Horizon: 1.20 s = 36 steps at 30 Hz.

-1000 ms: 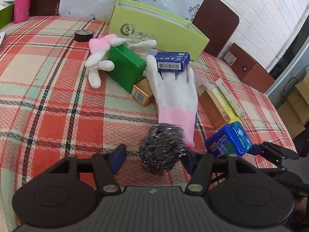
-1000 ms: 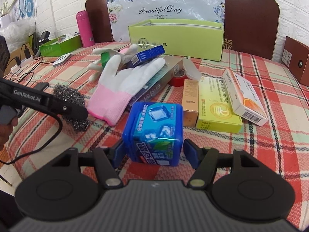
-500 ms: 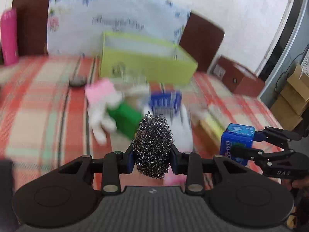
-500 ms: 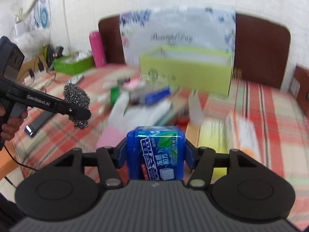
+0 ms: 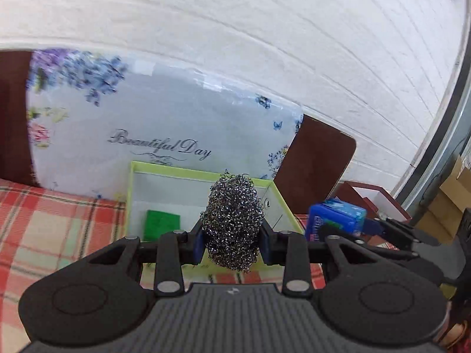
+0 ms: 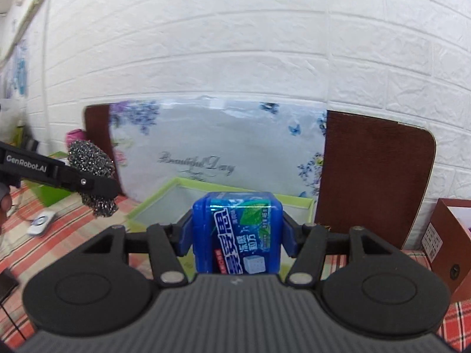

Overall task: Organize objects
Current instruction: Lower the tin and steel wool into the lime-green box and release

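Note:
My left gripper (image 5: 232,239) is shut on a steel wool scourer (image 5: 232,220), held up in front of the open light-green box (image 5: 203,173). A green packet (image 5: 161,224) lies inside that box. My right gripper (image 6: 237,236) is shut on a blue Mentos gum tub (image 6: 237,232), also raised before the light-green box (image 6: 153,203). In the left wrist view the gum tub (image 5: 335,217) and right gripper sit at the right. In the right wrist view the scourer (image 6: 91,176) and left gripper (image 6: 97,182) show at the left.
A floral "Beautiful Day" bag (image 5: 147,129) leans on a brown headboard (image 6: 374,176) behind the box. A plaid cloth (image 5: 53,223) covers the surface. A brown box (image 6: 450,244) stands at the right, a white device (image 6: 41,222) and another green box (image 6: 53,191) at the left.
Both grippers closed on their objects, the left on the scourer and the right on the gum tub, lifted them off the cloth and carried them forward to the green box.

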Motion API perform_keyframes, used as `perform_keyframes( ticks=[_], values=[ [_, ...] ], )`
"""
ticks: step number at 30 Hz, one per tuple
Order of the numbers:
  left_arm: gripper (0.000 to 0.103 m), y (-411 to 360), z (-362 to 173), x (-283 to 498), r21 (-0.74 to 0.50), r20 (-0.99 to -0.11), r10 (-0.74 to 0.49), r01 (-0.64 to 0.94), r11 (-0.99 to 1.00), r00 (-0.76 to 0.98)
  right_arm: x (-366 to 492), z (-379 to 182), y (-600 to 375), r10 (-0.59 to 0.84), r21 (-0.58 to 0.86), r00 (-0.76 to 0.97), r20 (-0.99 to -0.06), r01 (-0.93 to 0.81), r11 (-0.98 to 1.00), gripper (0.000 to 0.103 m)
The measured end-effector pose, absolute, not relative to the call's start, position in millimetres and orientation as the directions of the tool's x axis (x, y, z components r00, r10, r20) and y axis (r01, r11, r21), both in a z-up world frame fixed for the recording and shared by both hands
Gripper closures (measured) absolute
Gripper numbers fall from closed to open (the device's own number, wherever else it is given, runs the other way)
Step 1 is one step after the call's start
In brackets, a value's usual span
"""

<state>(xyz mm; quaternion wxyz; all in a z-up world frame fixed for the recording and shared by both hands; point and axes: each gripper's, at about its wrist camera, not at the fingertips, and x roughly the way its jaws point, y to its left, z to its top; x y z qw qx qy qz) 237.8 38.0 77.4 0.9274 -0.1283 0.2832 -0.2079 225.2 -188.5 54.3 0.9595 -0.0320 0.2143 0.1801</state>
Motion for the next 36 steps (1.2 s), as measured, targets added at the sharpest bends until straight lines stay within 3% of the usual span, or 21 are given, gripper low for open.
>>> perform_keyframes(
  ticks=[8, 12, 13, 15, 17, 19, 22, 28, 36],
  values=[
    [0.066, 7, 30, 346, -0.385, -0.620, -0.449, 0.249, 0.889, 0.644, 316, 6, -171, 0.250, -0.037, 0.818, -0.518, -0.314, 0.949, 0.046],
    [0.063, 4, 11, 370, -0.402, -0.637, -0.456, 0.237, 0.884, 0.622, 340, -18, -170, 0.239, -0.053, 0.803, -0.545, -0.317, 0.947, 0.046],
    [0.060, 4, 9, 373, -0.401, -0.633, -0.455, 0.236, 0.885, 0.627, 346, -23, -169, 0.238, -0.058, 0.801, -0.550, -0.321, 0.945, 0.046],
    [0.027, 5, 6, 375, -0.388, -0.633, -0.430, 0.217, 0.896, 0.644, 356, -32, -167, 0.243, -0.067, 0.791, -0.562, -0.336, 0.939, 0.045],
    [0.021, 9, 8, 373, -0.356, -0.624, -0.379, 0.184, 0.916, 0.683, 354, -33, -167, 0.215, -0.100, 0.817, -0.535, -0.314, 0.944, 0.020],
    [0.020, 18, 12, 366, -0.348, -0.595, -0.367, 0.182, 0.919, 0.715, 343, -27, -176, 0.178, -0.125, 0.870, -0.459, -0.262, 0.957, 0.005],
    [0.019, 28, 23, 351, -0.331, -0.561, -0.338, 0.169, 0.928, 0.756, 324, -8, -193, 0.171, -0.101, 0.909, -0.380, -0.224, 0.969, 0.000],
    [0.017, 21, 47, 300, -0.282, -0.496, -0.331, 0.212, 0.936, 0.802, 281, 21, -217, 0.202, 0.007, 0.916, -0.347, -0.213, 0.977, 0.000],
    [0.016, -5, 58, 222, -0.158, -0.514, -0.262, 0.210, 0.965, 0.817, 208, 32, -216, 0.268, 0.058, 0.889, -0.371, -0.265, 0.962, 0.000]
  ],
)
